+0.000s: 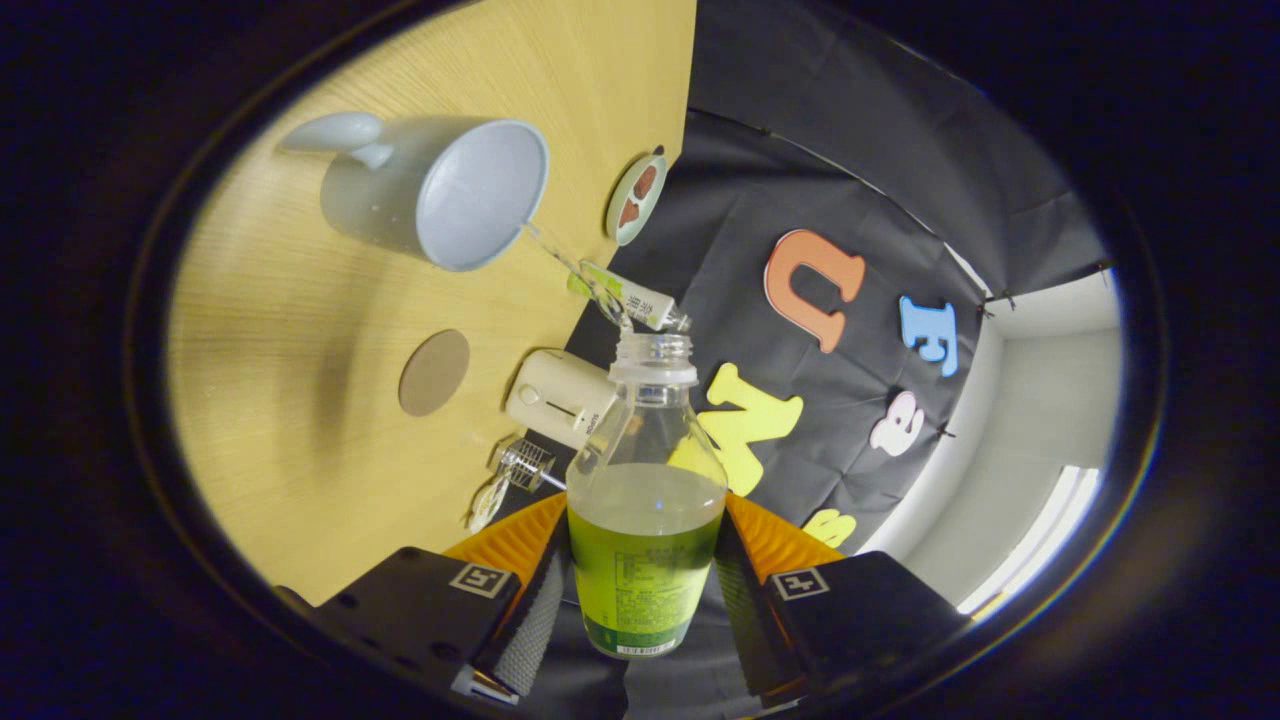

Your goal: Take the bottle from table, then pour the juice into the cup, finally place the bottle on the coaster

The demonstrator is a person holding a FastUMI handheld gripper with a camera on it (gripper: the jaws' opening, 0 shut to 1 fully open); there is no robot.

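1. My hand-held gripper [640, 590] is pinching the bottle [646, 500], a finger pressed on either side of its lower body.
2. The bottle is tipped over, mouth open, and a thin stream runs from it toward the cup [440, 190] ahead of my fingers on the counter [300, 400].
3. To pour well, I judge: hold the tilt steady, keep the stream inside the rim, no jerks.
4. Plenty of green juice is left in the bottle.
5. The round coaster [434, 372] lies beyond my fingers, nearer than the cup, bare and waiting.
6. The bottle's label print is too small to read.
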